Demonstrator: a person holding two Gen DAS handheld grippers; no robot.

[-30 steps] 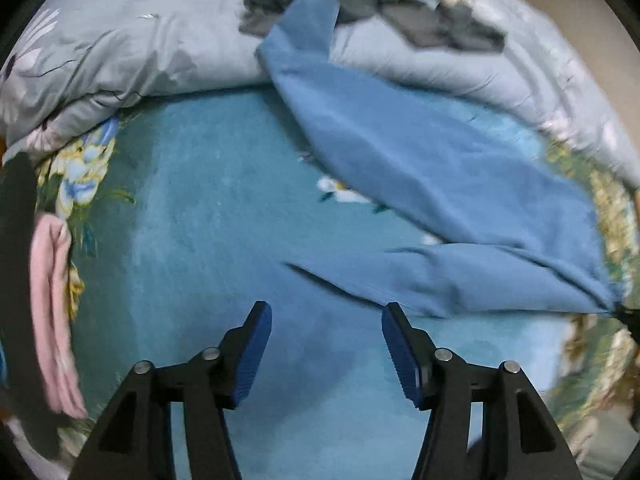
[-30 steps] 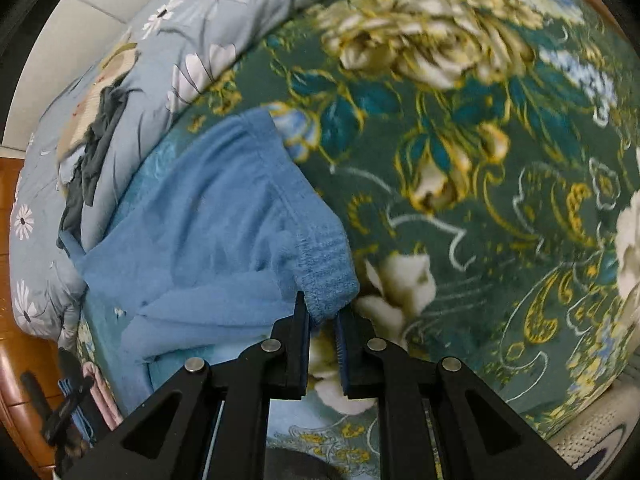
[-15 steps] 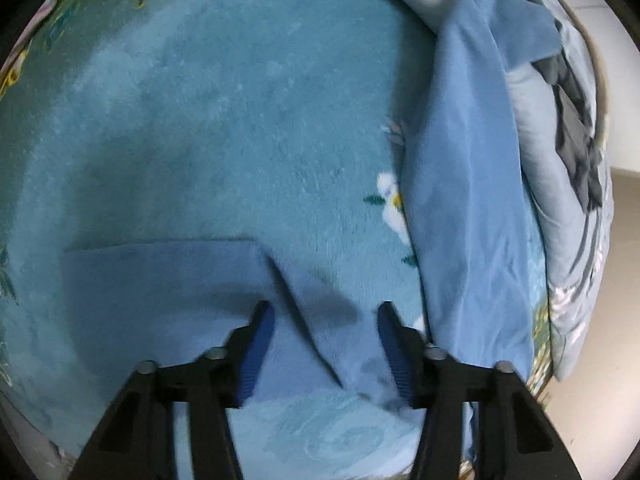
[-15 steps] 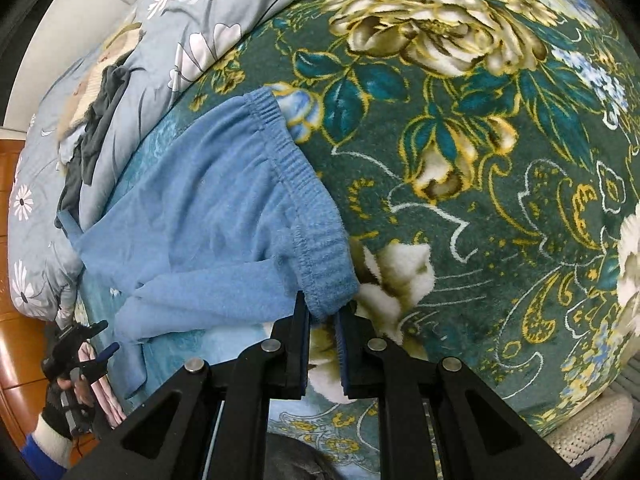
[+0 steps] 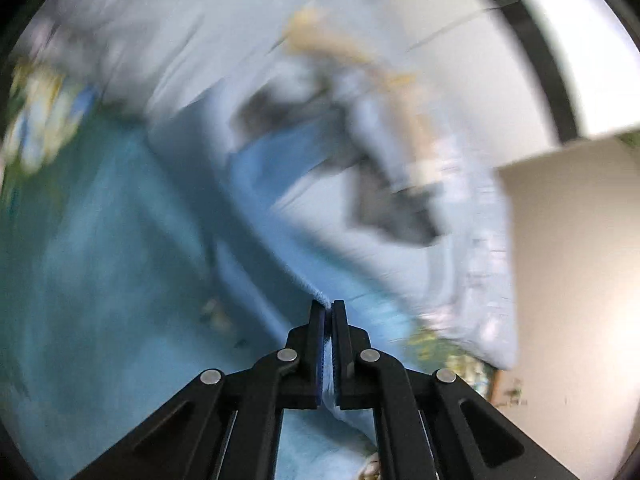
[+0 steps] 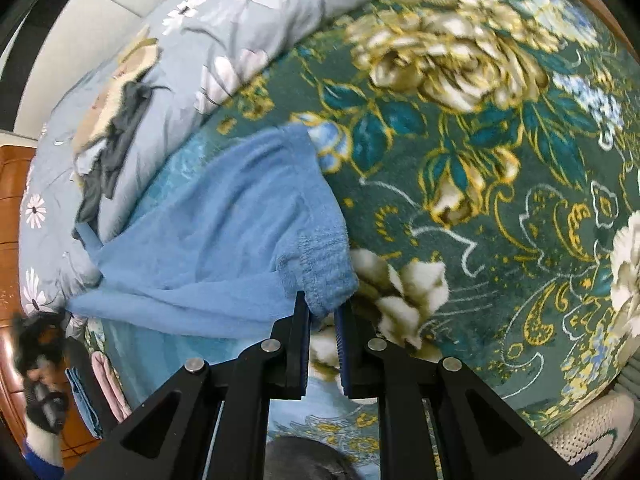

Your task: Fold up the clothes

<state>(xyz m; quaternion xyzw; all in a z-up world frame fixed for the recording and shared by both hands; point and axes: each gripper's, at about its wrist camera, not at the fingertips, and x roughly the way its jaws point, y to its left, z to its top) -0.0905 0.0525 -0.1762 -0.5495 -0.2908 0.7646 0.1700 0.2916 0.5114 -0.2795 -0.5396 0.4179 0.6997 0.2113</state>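
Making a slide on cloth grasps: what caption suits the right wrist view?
Right gripper pinches the ribbed waistband of blue fleece trousers above a green floral blanket.

A green floral blanket [image 6: 500,168] covers the bed. A grey flowered quilt [image 6: 224,24] is bunched at its far left. A white sneaker [image 6: 588,428] sits near right.

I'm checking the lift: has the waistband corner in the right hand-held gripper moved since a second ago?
Cannot tell: the waistband sits clamped between the pads as before, over the same white flower on the blanket.

Black tongs [image 6: 323,312], blue pads, silver screws
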